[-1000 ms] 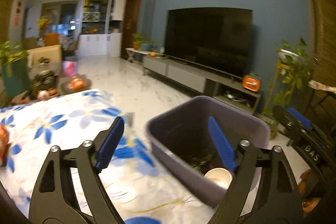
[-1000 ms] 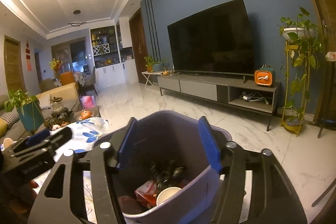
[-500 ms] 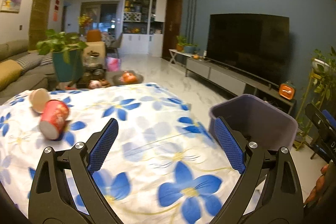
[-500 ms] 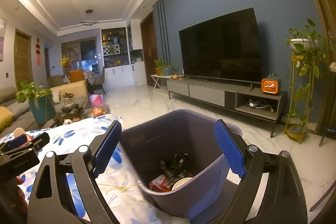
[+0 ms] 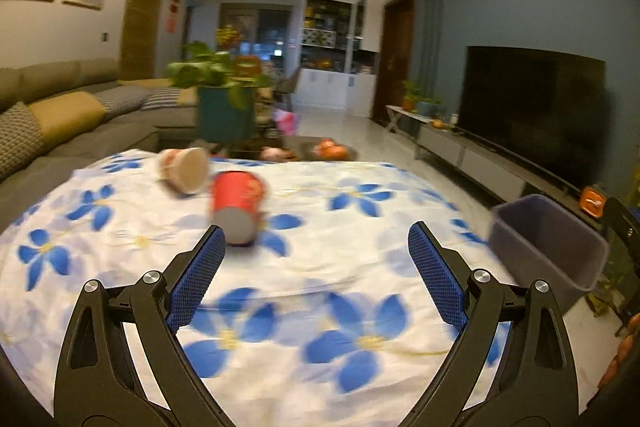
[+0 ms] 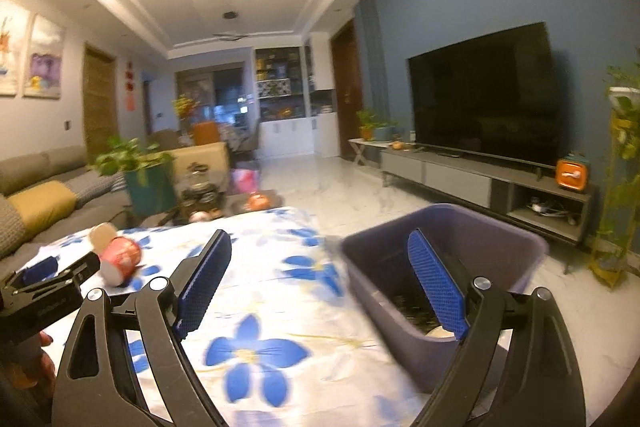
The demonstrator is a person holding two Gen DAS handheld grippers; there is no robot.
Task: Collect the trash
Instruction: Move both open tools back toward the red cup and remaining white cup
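On the flowered cloth (image 5: 120,251), far left, a tan cup (image 5: 184,171) and red cup (image 5: 237,205) lie tipped over, touching. My left claw (image 5: 314,261) and right claw (image 6: 320,259) gape wide, empty. The purple bin (image 6: 440,267) stands at the right.

The left gripper (image 5: 314,275) was wide open over the flowery cloth (image 5: 320,291), and a red cup (image 5: 237,205) lay on its side ahead
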